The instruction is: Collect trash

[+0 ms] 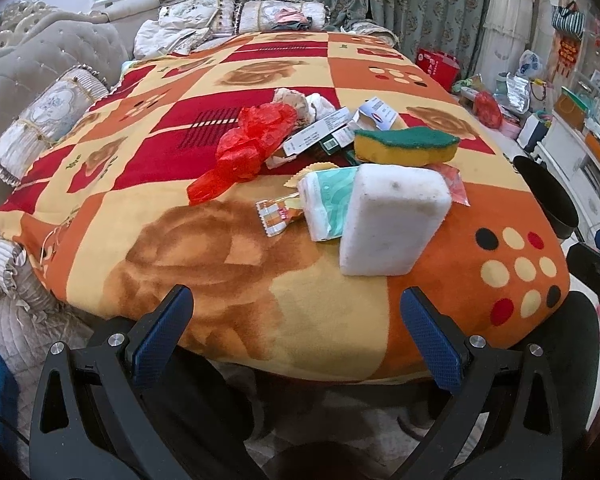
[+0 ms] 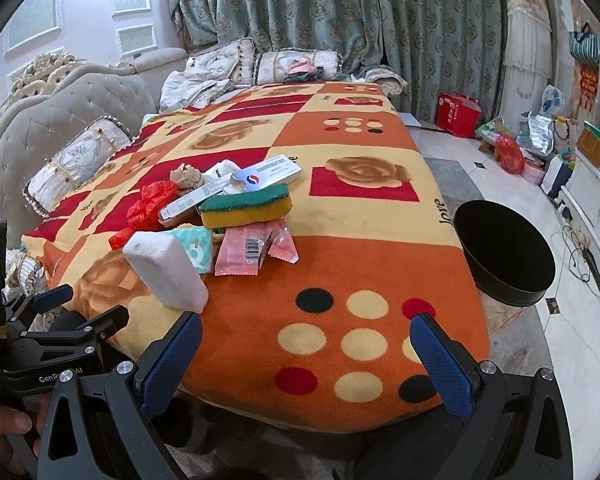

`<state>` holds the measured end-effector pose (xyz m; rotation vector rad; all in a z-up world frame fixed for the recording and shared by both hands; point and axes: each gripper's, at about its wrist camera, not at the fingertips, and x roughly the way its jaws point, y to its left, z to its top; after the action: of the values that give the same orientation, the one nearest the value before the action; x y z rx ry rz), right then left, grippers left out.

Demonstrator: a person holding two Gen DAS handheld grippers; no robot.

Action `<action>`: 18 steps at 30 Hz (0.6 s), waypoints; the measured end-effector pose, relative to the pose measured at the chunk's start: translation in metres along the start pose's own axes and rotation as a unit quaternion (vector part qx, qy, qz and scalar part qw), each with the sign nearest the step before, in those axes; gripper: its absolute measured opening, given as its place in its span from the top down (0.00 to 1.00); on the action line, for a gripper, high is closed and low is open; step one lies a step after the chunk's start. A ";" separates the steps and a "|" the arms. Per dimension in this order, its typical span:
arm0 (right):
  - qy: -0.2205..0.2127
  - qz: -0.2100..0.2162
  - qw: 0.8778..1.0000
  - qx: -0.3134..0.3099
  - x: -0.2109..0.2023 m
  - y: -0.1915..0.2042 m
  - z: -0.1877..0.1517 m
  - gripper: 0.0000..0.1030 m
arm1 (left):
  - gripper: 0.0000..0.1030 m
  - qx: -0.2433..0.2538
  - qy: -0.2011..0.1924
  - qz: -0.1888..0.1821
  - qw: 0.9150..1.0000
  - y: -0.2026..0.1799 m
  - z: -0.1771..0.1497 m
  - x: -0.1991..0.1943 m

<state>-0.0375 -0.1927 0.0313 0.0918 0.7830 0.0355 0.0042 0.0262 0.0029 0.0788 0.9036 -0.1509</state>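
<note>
A heap of trash lies on the patterned blanket (image 1: 228,248): a white foam block (image 1: 392,220) (image 2: 166,276), a yellow-green sponge (image 1: 406,146) (image 2: 246,204), a red plastic bag (image 1: 246,152) (image 2: 148,208), a tissue pack (image 1: 326,204) (image 2: 196,250), pink wrappers (image 2: 252,250), flat cartons (image 1: 320,132) (image 2: 268,172) and crumpled paper (image 1: 292,100). A black round bin (image 2: 504,252) (image 1: 548,196) stands off the table's right side. My left gripper (image 1: 296,320) is open at the near edge, short of the heap. My right gripper (image 2: 306,348) is open over the dotted corner.
A tufted sofa (image 2: 60,128) with cushions (image 1: 52,120) runs along the left and far side. Green curtains (image 2: 300,4) hang behind. Bags and boxes (image 2: 512,148) crowd the tiled floor at right, near a white cabinet (image 2: 596,192). A hand (image 2: 4,428) holds the left gripper's handle.
</note>
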 end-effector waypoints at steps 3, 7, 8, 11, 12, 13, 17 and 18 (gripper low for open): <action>-0.001 0.001 1.000 -0.001 0.000 0.002 0.000 0.00 | 0.00 -0.003 -0.003 -0.003 1.000 0.002 0.001 -0.001; -0.005 0.002 1.000 -0.008 -0.002 0.004 0.001 0.00 | 0.00 0.003 -0.006 -0.005 1.000 0.000 0.001 -0.002; -0.006 0.001 1.000 -0.008 -0.003 0.004 0.001 0.00 | 0.00 0.005 -0.007 -0.006 1.000 -0.001 0.001 -0.002; -0.006 0.001 1.000 -0.005 -0.004 0.002 0.003 0.00 | 0.00 0.007 -0.007 -0.006 1.000 -0.002 0.001 -0.001; -0.005 0.001 1.000 -0.005 -0.004 0.003 0.002 0.00 | 0.00 0.007 -0.006 -0.007 1.000 -0.002 0.001 0.000; -0.005 0.003 1.000 -0.005 -0.004 0.003 0.002 0.00 | 0.00 0.006 -0.005 -0.009 1.000 -0.001 0.001 0.001; -0.006 0.015 1.000 -0.015 -0.004 0.007 0.003 0.00 | 0.00 0.003 0.000 -0.012 1.000 0.001 0.002 0.005; -0.006 0.015 1.000 -0.017 -0.003 0.008 0.003 0.00 | 0.00 0.003 0.000 -0.012 1.000 0.001 0.002 0.006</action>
<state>-0.0378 -0.1853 0.0365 0.0706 0.7688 0.0772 0.0094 0.0266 -0.0001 0.0738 0.9053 -0.1757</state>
